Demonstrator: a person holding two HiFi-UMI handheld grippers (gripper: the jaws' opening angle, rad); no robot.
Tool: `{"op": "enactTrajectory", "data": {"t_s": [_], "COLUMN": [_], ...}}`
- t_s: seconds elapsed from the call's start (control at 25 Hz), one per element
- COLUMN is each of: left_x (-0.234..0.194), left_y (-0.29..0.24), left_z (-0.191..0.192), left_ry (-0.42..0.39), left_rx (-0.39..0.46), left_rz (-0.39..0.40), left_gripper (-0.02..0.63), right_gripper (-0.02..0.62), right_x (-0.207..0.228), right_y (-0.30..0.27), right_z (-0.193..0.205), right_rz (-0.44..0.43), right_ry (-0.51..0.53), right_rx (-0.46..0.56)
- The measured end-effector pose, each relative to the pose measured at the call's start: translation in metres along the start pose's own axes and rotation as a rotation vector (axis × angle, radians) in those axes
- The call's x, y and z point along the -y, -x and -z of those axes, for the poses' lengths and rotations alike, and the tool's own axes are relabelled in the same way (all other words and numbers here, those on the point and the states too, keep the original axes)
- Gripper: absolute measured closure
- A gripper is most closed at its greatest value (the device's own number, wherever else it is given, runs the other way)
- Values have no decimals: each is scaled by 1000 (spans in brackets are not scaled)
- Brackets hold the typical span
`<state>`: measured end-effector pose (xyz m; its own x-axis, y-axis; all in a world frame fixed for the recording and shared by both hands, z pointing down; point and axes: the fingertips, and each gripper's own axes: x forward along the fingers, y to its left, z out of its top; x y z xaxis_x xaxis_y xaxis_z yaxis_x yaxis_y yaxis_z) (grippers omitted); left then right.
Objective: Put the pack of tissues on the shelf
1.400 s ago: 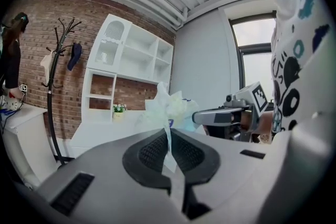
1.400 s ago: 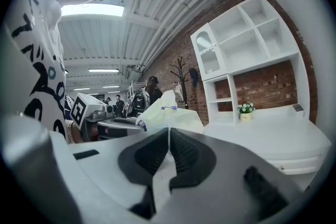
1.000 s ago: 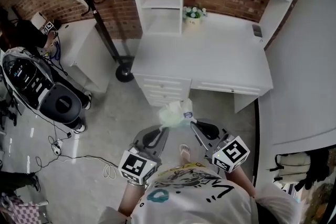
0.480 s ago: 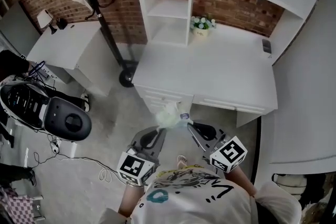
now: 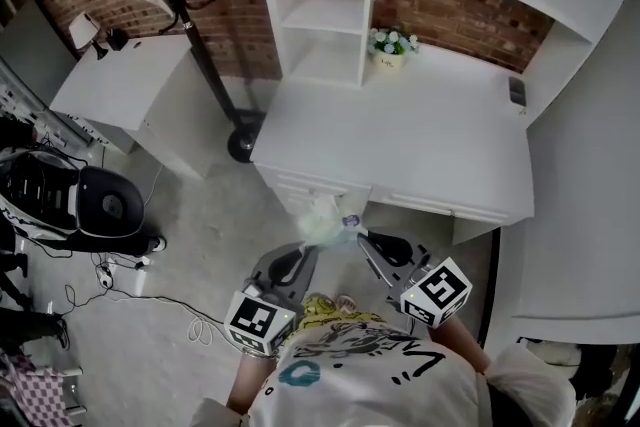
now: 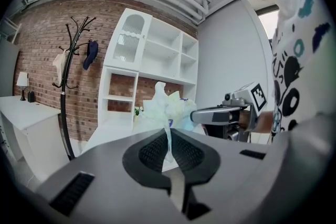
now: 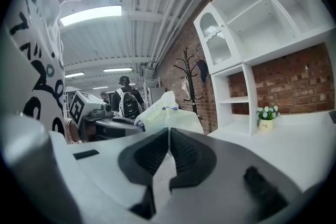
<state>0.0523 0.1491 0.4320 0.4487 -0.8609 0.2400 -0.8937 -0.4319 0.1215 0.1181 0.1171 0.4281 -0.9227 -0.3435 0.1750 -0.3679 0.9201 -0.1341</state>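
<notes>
A pale green and white pack of tissues (image 5: 325, 223) hangs in the air between my two grippers, just in front of the white desk (image 5: 430, 135). My left gripper (image 5: 311, 246) is shut on the wrapper's left end, and the plastic (image 6: 169, 136) is pinched between its pads. My right gripper (image 5: 358, 237) is shut on the wrapper's right end (image 7: 167, 113). The white shelf unit (image 5: 325, 15) stands at the desk's far left, with open compartments. The pack (image 6: 167, 107) blocks part of the shelf in the left gripper view.
A small pot of flowers (image 5: 392, 46) stands on the desk next to the shelf (image 7: 236, 98). A black coat stand (image 5: 195, 35) rises left of the desk beside a low white cabinet (image 5: 120, 90). A dark machine (image 5: 70, 200) and cables lie on the floor at left.
The view has moved closer to the desk and shelf, which now sit larger and nearer. Both grippers keep their hold on the pack, which stays between them.
</notes>
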Motion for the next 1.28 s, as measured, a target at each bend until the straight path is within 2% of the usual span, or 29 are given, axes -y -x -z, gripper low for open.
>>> {"op": "enactTrajectory", "data": {"t_s": [0.24,0.44,0.76,1.0,1.28], "left_x": [-28,-58,-112,-149,-185], "left_y": [-4,-12,-12,-10,-11], "left_z": [-2,-8,-24,-30,-34], "left_ry": [3,-26,-45,-52,-63], "left_rx": [-5,-5,1,11,10], "left_rz": [20,61,90,108,138], "left_gripper": [584,584,584,584,584], "right_gripper": [565,565,565,565,565], "right_x": [5,15,16,17,17], "right_y": [-27,-53,-102,-139,-171], "right_z": [-3,-9,-22,-35,-35], "right_rz": [21,61,106,120,161], "right_ry": [-25,-21,-46,-27,-47], "right_rx": [-2,12,29,35,30]}}
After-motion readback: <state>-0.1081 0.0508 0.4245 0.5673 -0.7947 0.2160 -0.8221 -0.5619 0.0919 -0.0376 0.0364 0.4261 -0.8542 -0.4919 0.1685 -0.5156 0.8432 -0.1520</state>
